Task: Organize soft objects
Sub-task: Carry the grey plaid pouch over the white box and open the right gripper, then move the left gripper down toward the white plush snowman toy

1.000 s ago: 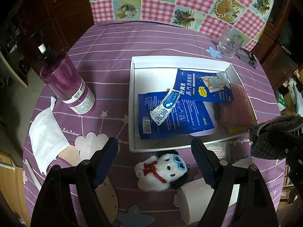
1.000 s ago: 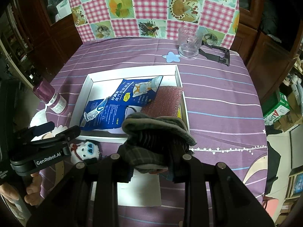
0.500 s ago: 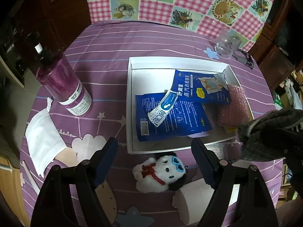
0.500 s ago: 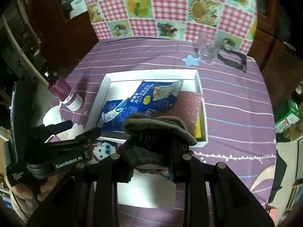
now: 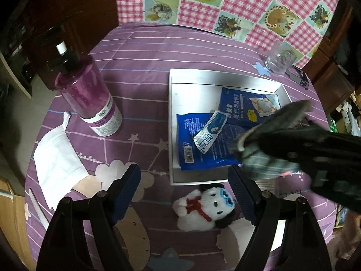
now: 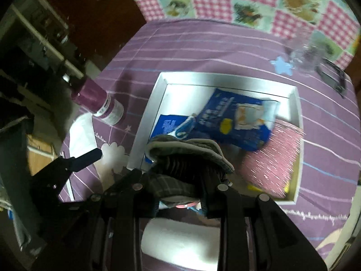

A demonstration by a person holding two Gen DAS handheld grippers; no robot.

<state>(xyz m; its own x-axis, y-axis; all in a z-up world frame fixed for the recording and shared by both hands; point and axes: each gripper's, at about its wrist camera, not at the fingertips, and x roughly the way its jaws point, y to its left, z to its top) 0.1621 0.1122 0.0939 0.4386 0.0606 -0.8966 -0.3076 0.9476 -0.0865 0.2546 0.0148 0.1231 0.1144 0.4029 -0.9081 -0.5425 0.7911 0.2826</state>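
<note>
My right gripper is shut on a grey plaid cloth and holds it above the near edge of the white tray; the cloth also shows in the left wrist view. The tray holds two blue packets, a small sachet and a pink sponge. My left gripper is open and empty, just above a white plush toy that lies on the table in front of the tray.
A purple bottle stands left of the tray, with a white face mask near it. A glass and a black clip are at the far right. A paper roll lies below my right gripper.
My right gripper has carried the plaid cloth leftward, from beside the tray's right end to over its front edge. The left gripper has drifted slightly and stays open.
</note>
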